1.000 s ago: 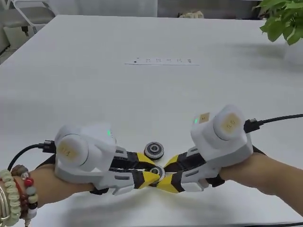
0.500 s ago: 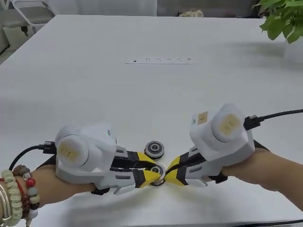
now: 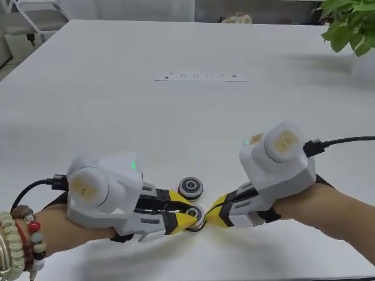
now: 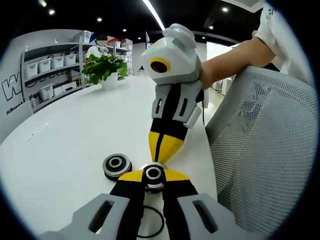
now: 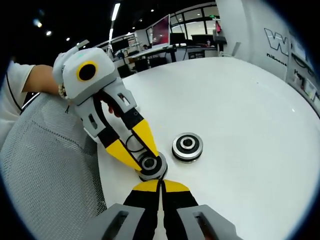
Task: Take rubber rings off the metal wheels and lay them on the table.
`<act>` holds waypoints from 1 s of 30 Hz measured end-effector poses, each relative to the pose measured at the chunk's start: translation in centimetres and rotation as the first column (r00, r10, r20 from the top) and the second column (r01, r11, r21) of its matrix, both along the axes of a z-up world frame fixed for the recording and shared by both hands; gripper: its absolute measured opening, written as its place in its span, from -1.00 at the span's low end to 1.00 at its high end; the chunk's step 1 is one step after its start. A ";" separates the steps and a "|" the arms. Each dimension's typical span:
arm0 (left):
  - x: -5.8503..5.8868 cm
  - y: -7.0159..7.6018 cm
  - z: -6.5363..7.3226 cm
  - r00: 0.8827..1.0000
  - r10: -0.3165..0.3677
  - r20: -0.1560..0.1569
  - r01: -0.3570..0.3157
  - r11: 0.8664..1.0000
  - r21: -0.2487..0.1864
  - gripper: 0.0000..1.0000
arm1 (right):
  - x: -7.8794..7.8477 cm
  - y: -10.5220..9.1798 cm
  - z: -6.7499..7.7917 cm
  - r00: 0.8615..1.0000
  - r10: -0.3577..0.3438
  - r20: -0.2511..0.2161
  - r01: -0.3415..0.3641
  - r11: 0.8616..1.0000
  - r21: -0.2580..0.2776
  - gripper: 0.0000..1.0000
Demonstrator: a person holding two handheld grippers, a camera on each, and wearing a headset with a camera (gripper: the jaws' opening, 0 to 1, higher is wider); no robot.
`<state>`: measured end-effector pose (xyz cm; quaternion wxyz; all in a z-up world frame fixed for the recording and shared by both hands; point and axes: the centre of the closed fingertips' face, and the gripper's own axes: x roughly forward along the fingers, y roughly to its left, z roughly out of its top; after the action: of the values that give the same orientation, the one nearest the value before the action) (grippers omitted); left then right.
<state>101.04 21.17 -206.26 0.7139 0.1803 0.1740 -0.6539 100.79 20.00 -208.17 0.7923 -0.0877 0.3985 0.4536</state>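
The step in hand looks like stripping one wheel. The left gripper (image 3: 188, 211) has its jaws clamped across a metal wheel (image 5: 152, 166), which it holds just above the table (image 3: 176, 117) near the person's edge. The right gripper (image 5: 161, 186) comes at that wheel from the opposite side. Its jaws are pressed together so hardly a line shows between the yellow tips, and the tips sit right at the wheel's rim.

Next, I'd judge, the right tips need a firm nip on the dark rubber ring (image 5: 143, 174). Then comes a peel outward and over the edge, with the left grip staying tight so the wheel doesn't twist free.

A second wheel (image 3: 190, 187) lies flat on the table just beyond the held wheel, untouched. A loose black ring (image 4: 150, 222) lies on the table under the left gripper, on the person's side of the held wheel, so one ring seems to be off already.

I can't tell whether the right tips have any rubber pinched, because the contact is too small and partly covered by the yellow tips. The loose ring is partly hidden by the left gripper's body. From above, the grippers hide most of the held wheel.
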 end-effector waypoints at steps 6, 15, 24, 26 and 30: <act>0.0 0.0 0.0 1.000 -0.002 0.000 0.002 1.000 0.004 -0.85 | 0.2 -0.1 0.7 0.985 -0.122 -0.124 0.134 0.986 0.095 -1.00; 0.0 0.0 0.0 1.000 0.000 0.016 0.000 1.000 0.025 -0.85 | 0.1 0.5 1.5 0.981 -0.131 -0.141 0.149 0.981 0.125 -1.00; -0.1 0.0 0.0 1.000 -0.004 0.021 0.003 1.000 0.025 -0.85 | 0.0 0.7 1.7 0.981 -0.128 -0.144 0.147 0.980 0.132 -1.00; -0.1 0.0 0.0 1.000 -0.004 0.021 0.003 1.000 0.024 -0.85 | 0.0 0.8 1.7 0.981 -0.126 -0.145 0.146 0.980 0.136 -1.00; -0.1 0.0 0.0 1.000 -0.005 0.022 0.005 1.000 0.022 -0.85 | -0.1 1.1 1.9 0.982 -0.118 -0.149 0.140 0.979 0.151 -1.00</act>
<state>100.92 21.14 -206.23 0.7121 0.1956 0.1729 -0.6517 100.70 21.11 -206.31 0.7948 0.0343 0.4199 0.4368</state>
